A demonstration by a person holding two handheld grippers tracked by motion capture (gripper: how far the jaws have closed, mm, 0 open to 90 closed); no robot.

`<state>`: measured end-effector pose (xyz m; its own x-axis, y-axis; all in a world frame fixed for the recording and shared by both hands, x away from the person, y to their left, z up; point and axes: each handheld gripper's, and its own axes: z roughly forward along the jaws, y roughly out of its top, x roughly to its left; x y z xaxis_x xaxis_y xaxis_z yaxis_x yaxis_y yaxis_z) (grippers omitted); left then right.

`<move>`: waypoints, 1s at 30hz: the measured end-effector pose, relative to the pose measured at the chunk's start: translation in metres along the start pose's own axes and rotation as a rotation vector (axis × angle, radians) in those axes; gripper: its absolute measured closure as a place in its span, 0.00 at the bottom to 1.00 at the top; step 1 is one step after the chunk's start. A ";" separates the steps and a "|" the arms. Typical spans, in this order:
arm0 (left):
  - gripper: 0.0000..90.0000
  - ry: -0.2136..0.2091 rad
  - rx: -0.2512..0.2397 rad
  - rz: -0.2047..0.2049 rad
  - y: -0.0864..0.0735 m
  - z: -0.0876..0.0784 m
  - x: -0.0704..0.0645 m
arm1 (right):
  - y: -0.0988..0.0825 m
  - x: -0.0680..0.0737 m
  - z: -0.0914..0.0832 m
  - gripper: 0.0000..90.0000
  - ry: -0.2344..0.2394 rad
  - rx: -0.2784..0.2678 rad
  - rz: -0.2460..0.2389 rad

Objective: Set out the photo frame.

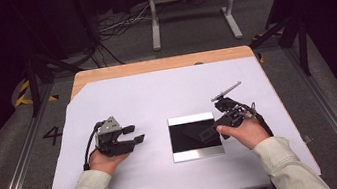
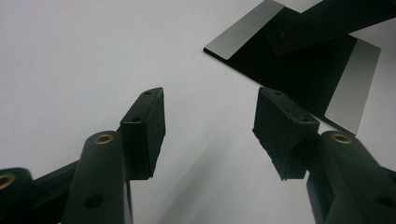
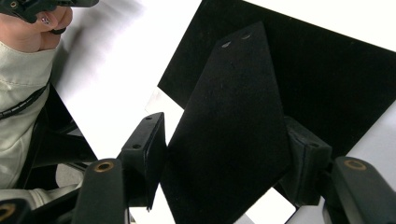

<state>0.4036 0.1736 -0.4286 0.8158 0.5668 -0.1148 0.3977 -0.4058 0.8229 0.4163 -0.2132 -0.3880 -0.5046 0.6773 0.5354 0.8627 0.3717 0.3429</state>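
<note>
The right claw stands wide around a black felt strip, whose long axis runs away from it over the black tray. The left claw gapes empty, tray ahead-right. No writing is readable.

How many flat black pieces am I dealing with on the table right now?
2. A square black panel with silver edges lies mid-table; a tapered black strip sits between the jaws of the right hand-held gripper, over that panel's right part. None looks hidden.
</note>
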 end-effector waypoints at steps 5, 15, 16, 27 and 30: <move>0.49 0.001 0.001 0.002 0.000 0.000 0.000 | 0.000 -0.002 0.004 0.44 0.018 0.017 0.019; 0.49 -0.001 0.001 0.000 0.000 0.001 -0.001 | 0.002 0.002 0.004 0.46 -0.001 0.034 0.016; 0.49 0.000 0.001 0.001 0.000 0.001 -0.001 | 0.002 0.002 0.004 0.46 -0.001 0.034 0.016; 0.49 0.000 0.001 0.000 0.000 0.001 0.000 | 0.001 0.007 0.002 0.47 -0.025 0.042 -0.004; 0.49 -0.002 0.003 0.001 0.000 0.001 -0.001 | 0.000 0.011 0.001 0.48 -0.035 0.044 -0.014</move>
<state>0.4034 0.1729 -0.4288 0.8172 0.5649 -0.1146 0.3977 -0.4085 0.8216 0.4109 -0.2048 -0.3829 -0.5160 0.6932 0.5031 0.8565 0.4082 0.3159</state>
